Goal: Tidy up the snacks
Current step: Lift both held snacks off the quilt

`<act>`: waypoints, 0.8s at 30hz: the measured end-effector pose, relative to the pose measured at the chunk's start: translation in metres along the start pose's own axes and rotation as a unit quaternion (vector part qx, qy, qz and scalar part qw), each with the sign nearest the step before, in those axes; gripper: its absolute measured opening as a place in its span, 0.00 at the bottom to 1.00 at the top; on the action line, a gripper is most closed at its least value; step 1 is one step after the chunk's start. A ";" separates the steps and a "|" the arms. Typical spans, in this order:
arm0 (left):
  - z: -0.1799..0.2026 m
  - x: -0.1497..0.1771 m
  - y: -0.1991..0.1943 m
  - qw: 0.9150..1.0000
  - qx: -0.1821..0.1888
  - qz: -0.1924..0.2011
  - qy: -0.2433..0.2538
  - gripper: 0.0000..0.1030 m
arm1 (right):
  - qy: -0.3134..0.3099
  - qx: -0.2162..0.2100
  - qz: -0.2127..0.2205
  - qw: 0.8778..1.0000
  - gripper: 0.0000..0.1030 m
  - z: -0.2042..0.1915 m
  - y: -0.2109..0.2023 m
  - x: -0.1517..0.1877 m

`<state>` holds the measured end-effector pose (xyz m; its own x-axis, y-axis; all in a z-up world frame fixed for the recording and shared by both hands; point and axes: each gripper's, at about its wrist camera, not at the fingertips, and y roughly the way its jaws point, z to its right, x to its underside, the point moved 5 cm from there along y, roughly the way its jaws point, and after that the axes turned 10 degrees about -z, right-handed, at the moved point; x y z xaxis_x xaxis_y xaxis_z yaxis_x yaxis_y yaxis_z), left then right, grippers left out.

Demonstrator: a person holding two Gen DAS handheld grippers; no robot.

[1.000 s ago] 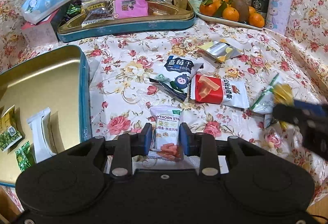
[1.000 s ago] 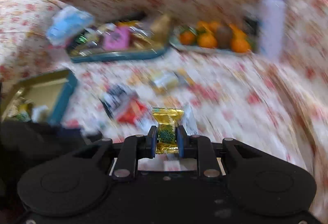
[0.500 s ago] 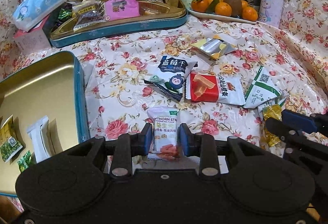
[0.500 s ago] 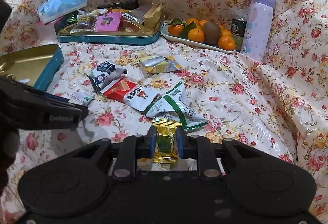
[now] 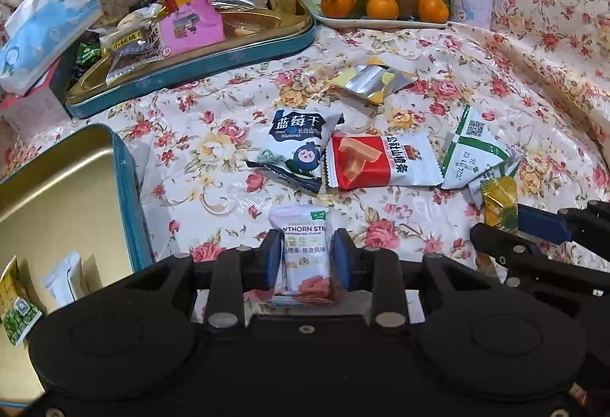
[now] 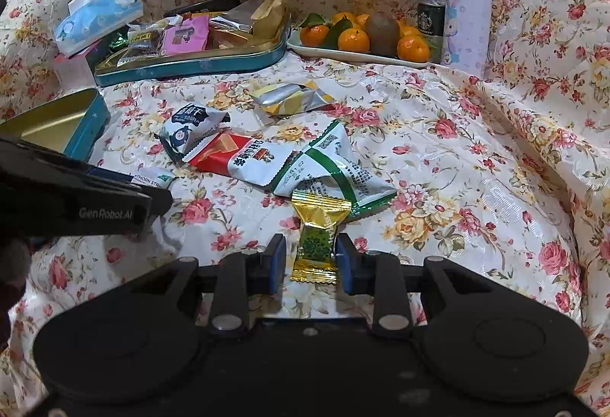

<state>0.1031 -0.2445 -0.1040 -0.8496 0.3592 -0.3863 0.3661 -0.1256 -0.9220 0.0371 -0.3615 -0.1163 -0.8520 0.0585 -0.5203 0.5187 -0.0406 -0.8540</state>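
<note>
The left gripper [image 5: 307, 258] is pointing steeply down toward the cloth, its blue pads [image 5: 273, 256] pressing on either side of a white snack packet [image 5: 305, 256] and pinching it between them. The right gripper [image 6: 310, 258] is angling down beside it, off to the left one's right. Its jaws have just been opening: a small gold-wrapped candy [image 6: 316, 245] is sitting between them, with a clear gap showing at the left pad and the right pad only about touching the wrapper.

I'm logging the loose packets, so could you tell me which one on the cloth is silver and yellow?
The silver-and-yellow packet, lying alone, nearest the fruit plate.
</note>
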 end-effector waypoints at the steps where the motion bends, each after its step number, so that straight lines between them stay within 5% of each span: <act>1: 0.000 0.000 0.000 1.000 0.000 0.000 -0.001 0.40 | 0.001 -0.002 0.001 1.000 0.31 0.000 0.001 0.000; 19: 0.001 0.004 0.002 1.000 -0.001 0.023 -0.018 0.40 | 0.036 -0.008 0.039 0.999 0.32 0.002 0.000 0.010; 24: 0.006 0.007 0.001 0.999 -0.014 0.031 -0.012 0.35 | 0.037 0.010 0.046 0.998 0.24 0.001 -0.001 0.012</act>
<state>0.0956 -0.2476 -0.1076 -0.8338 0.3290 -0.4433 0.4286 -0.1201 -0.8955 0.0257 -0.3615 -0.1215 -0.7929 0.1270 -0.5959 0.5923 -0.0688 -0.8028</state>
